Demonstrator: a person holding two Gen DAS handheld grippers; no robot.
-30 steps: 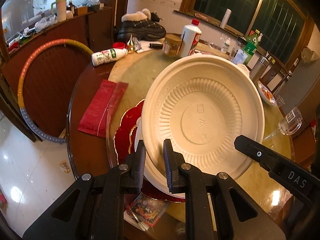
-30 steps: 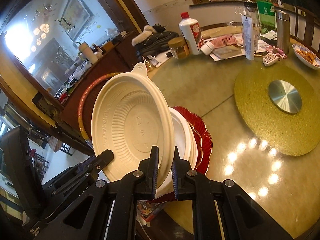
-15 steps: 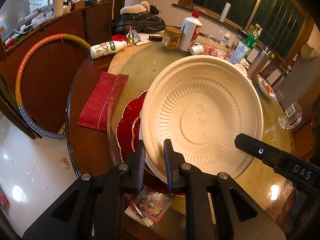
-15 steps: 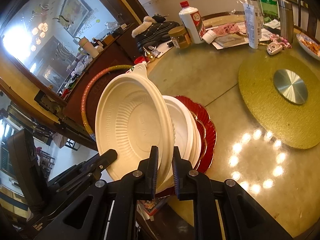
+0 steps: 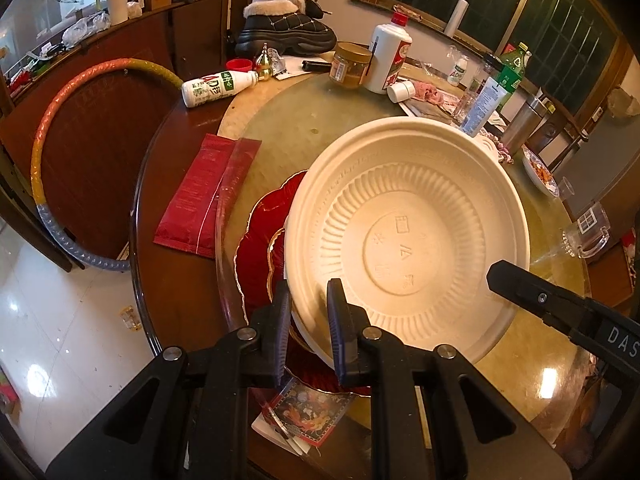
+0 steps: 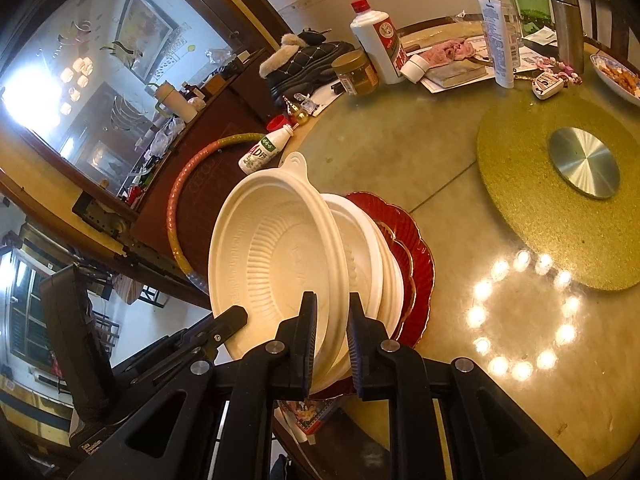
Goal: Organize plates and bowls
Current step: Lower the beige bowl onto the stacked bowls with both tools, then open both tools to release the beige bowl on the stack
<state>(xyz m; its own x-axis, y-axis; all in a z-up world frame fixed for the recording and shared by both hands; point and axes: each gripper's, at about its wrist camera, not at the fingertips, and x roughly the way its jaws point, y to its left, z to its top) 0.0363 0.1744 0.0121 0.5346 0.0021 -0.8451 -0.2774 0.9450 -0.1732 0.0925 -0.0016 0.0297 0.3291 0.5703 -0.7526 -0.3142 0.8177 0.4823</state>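
A cream disposable bowl (image 5: 404,240) hangs tilted, its ribbed underside facing the left wrist camera. My left gripper (image 5: 308,320) is shut on its near rim. In the right wrist view the same bowl (image 6: 276,264) stands almost on edge, and my right gripper (image 6: 332,328) is shut on another part of its rim. Just behind it a stack of white bowls (image 6: 368,264) rests on scalloped red plates (image 6: 416,248) with gold edges. Those red plates (image 5: 256,248) also show past the bowl's left side. The bowl hides most of the stack in the left view.
On the round table lie a red packet (image 5: 204,196), a tipped milk bottle (image 5: 212,88), a jar (image 5: 352,64), a white liquor bottle (image 5: 388,60) and a boot (image 5: 288,28). A gold turntable mat (image 6: 560,200) is at right. A hoop (image 5: 44,152) leans on the cabinet.
Both grippers keep their hold on the cream bowl's rim. The views have tilted slightly, and the bowl stays over the stack.
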